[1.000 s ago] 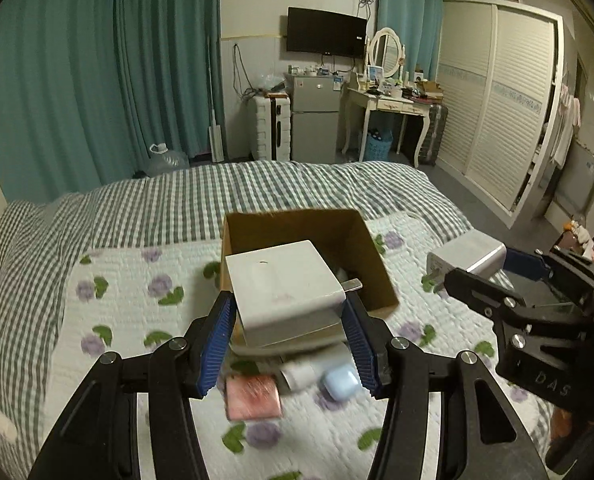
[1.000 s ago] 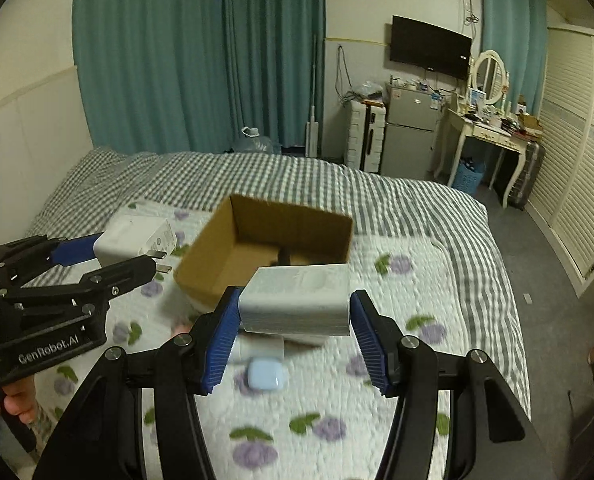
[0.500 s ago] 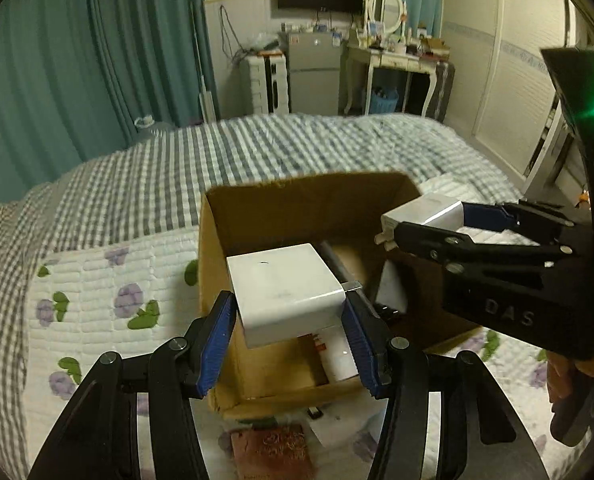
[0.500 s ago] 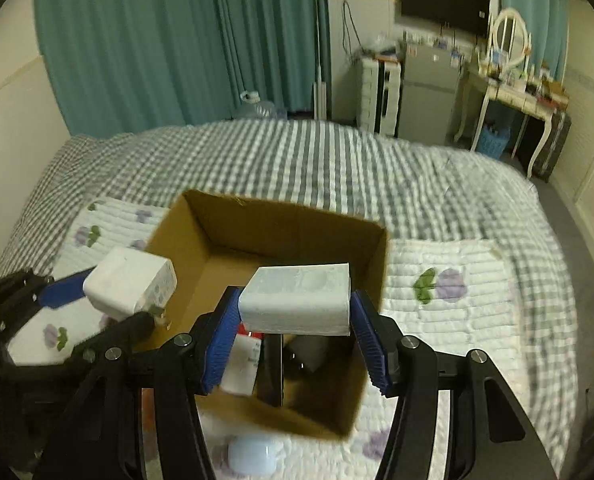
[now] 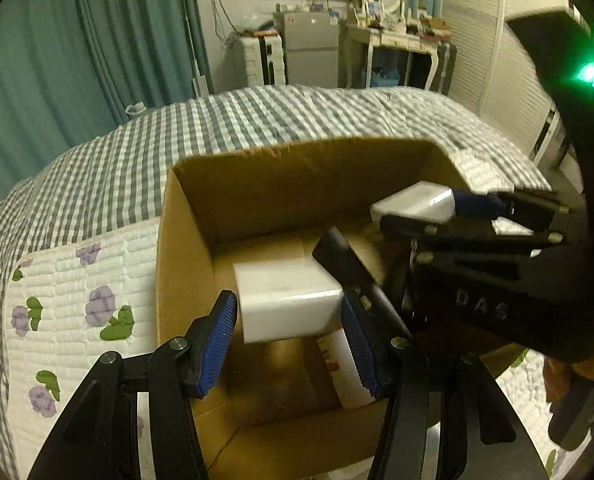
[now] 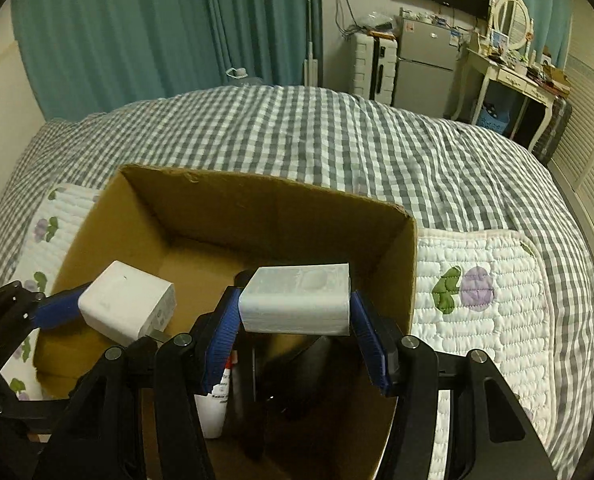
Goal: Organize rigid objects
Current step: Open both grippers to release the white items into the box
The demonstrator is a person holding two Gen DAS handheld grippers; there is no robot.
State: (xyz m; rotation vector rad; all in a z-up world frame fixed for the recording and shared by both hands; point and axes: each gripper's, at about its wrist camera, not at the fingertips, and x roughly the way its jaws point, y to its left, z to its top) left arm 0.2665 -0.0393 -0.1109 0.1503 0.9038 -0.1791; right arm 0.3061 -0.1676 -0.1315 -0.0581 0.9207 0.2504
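An open cardboard box (image 5: 185,248) (image 6: 257,200) sits on the bed. My left gripper (image 5: 289,332) is shut on a white charger block (image 5: 285,300), held inside the box opening; that block also shows in the right wrist view as the white charger (image 6: 127,308). My right gripper (image 6: 295,340) is shut on a pale grey-white rectangular block (image 6: 297,300), also over the box interior; in the left wrist view it is the white block (image 5: 413,202) at the box's right side. Inside the box lie a black flat object (image 5: 349,264) and a white tube with red print (image 5: 345,368).
The box rests on a white quilt with purple flowers (image 5: 69,312) (image 6: 477,292) over a grey checked bedspread (image 6: 317,128). Teal curtains, a small fridge (image 6: 425,64) and a dressing table (image 6: 509,72) stand beyond the bed. The two grippers are close together over the box.
Both grippers moved forward and down, from above the quilt in front of the box to over and into the box, each still holding its block. The loose items on the quilt left view.
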